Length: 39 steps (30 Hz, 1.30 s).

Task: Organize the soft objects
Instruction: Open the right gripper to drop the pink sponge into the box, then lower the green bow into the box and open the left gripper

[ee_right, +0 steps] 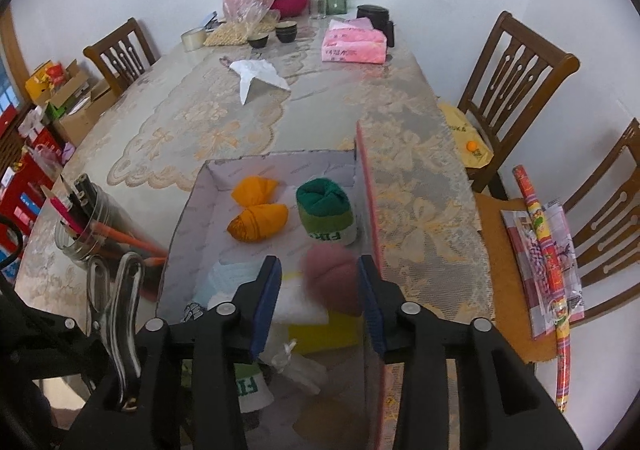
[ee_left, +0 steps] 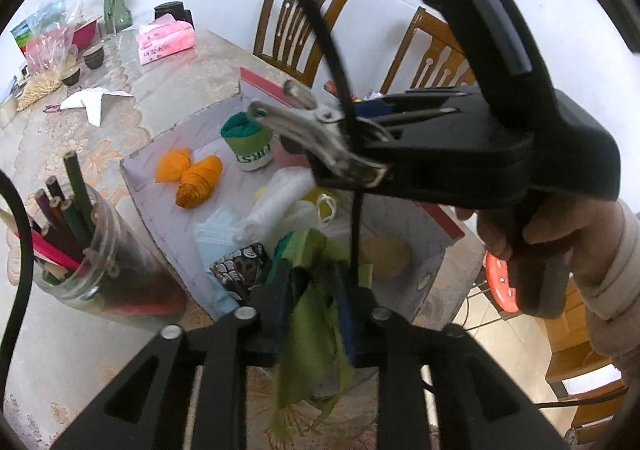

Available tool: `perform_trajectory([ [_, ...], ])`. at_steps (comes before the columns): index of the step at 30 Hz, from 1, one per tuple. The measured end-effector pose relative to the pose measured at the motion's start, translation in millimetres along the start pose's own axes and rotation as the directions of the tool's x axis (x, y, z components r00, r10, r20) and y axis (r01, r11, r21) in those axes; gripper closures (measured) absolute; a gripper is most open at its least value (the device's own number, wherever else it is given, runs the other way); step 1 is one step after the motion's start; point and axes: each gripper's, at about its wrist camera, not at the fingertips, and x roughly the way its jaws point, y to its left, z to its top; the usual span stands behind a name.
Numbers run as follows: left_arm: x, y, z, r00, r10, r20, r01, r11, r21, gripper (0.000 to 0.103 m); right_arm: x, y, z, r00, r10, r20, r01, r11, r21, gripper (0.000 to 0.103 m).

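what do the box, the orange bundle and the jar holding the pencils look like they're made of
Box: probably cardboard, matte pale inside, with thin flat walls and folded corners. Orange bundle: soft knit or woven fabric, matte, creased and rolled up. Jar: clear and glossy, the pencils showing through; glass or plastic, hard to say.

Right tool (ee_right: 320, 282) jaws apart over box (ee_right: 184, 218); blurred pink bundle (ee_right: 334, 278) between them.
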Motion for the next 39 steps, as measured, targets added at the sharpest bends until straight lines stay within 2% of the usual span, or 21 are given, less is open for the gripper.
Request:
perform_trajectory([
  [3, -3.8, 0.6, 1.5, 1.0, 0.008, 0.011, -0.008, 1.0, -0.002, 0.064, -7.0, -3.6, 1.0, 1.0, -0.013, 0.011, 0.013, 1.0, 0.014, 0.059],
  [9, -15.0, -3.7, 1.2, 0.999, 0.008, 0.033, -0.009, 1.0, 0.02, 0.059, -29.3, -11.6, 1.8, 0.998, -0.042, 0.052, 0.04, 0.998, 0.052, 0.057],
  [23, -56.4, 1.1, 3.3, 0.995, -0.001, 0.098, -0.006, 0.998, 0.067, 0.059, -97.3, -3.2, -16.9, 0.98, -0.139, 0.143, 0.116, 0.98, 0.162, 0.055],
  [32, -82.5, 25.7, -6.4, 0.994, 0.006, 0.108, -0.014, 0.997, 0.08, 0.059, -130.3, 25.2, -40.3, 0.967, -0.19, 0.169, 0.135, 0.948, 0.289, 0.054],
  [39, -103.3, 51.4, -16.2, 0.994, 0.011, 0.109, -0.021, 0.996, 0.09, 0.059, -141.3, 58.8, -57.8, 0.957, -0.246, 0.154, 0.179, 0.918, 0.353, 0.054],
])
